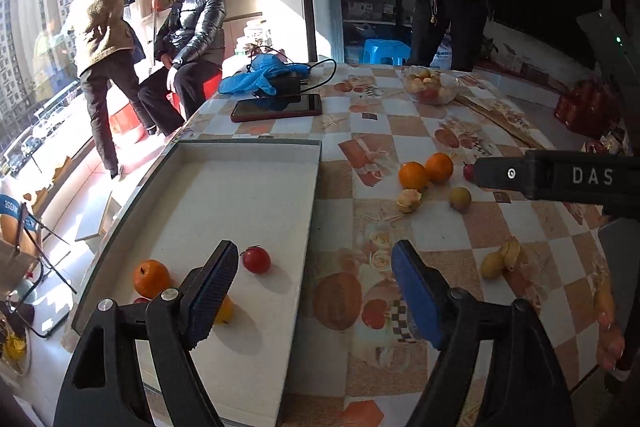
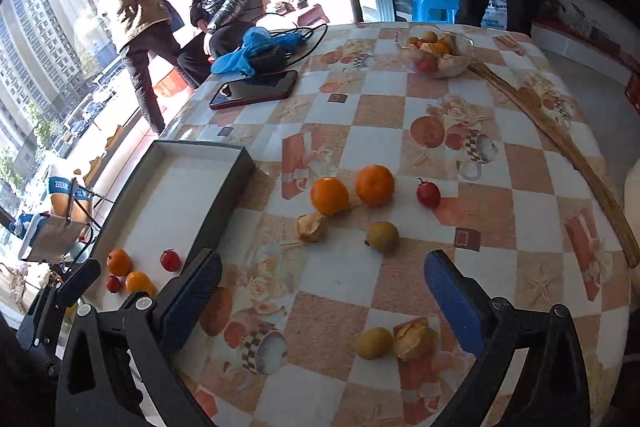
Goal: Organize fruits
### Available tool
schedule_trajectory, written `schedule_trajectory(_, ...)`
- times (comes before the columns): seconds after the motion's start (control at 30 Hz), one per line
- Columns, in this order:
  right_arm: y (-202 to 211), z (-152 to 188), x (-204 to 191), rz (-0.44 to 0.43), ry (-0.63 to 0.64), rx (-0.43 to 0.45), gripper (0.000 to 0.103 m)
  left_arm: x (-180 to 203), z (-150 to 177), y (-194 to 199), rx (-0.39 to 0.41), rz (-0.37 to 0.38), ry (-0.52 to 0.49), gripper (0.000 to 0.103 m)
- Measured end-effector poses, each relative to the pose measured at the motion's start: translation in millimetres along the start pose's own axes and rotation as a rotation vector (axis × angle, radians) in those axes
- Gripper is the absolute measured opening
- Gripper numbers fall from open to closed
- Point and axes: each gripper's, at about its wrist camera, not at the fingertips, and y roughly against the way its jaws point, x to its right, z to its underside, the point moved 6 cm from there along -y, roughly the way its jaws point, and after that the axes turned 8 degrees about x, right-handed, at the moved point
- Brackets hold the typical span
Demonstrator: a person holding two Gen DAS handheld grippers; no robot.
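Note:
A shallow white tray (image 1: 240, 187) lies at the table's left; it also shows in the right wrist view (image 2: 200, 163). In it sit an orange (image 1: 151, 278), a small red fruit (image 1: 256, 259) and a yellow fruit (image 1: 224, 311). On the cloth lie two oranges (image 2: 330, 195) (image 2: 375, 185), a small red fruit (image 2: 428, 194), a greenish fruit (image 2: 383, 237), a husked fruit (image 2: 309, 227), and nearer, a yellow fruit (image 2: 374, 343) beside a husk (image 2: 414, 341). My left gripper (image 1: 316, 279) is open over the tray's right edge. My right gripper (image 2: 324, 287) is open and empty above the loose fruits.
A glass bowl of fruit (image 2: 438, 57) stands at the back. A phone (image 2: 254, 89), a blue cloth (image 2: 248, 55) and a charger cable lie at the back left. A long wooden stick (image 2: 560, 147) runs along the right. People stand beyond the table.

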Motion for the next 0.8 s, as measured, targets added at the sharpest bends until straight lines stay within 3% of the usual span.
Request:
schedule_trajectory(0.1,12,16,58,0.107,-0.082,0.011,0.102,42,19,-17,-0.045,0.014,-0.072,0.086)
schedule_trajectory(0.2,13,41,110,0.216,-0.127,-0.030,0.102,64,35,-36,-0.086,0.004,-0.096,0.086)
schedule_trajectory(0.33,15,69,157,0.340,-0.151,-0.032,0.102,62,43,-56,-0.131,0.025,-0.001,0.086)
schedule_trajectory(0.47,5,82,170,0.382,-0.122,-0.040,0.103,52,48,-71,-0.178,0.040,0.103,0.086)
schedule_trajectory(0.53,3,83,166,0.385,-0.092,-0.021,0.103,49,49,-71,-0.156,0.020,0.110,0.086)
schedule_trajectory(0.63,5,86,165,0.386,-0.084,0.026,0.103,56,52,-70,-0.143,0.018,0.053,0.086)
schedule_trajectory(0.8,5,85,163,0.383,-0.080,0.030,0.103,69,54,-60,-0.078,0.012,-0.031,0.086)
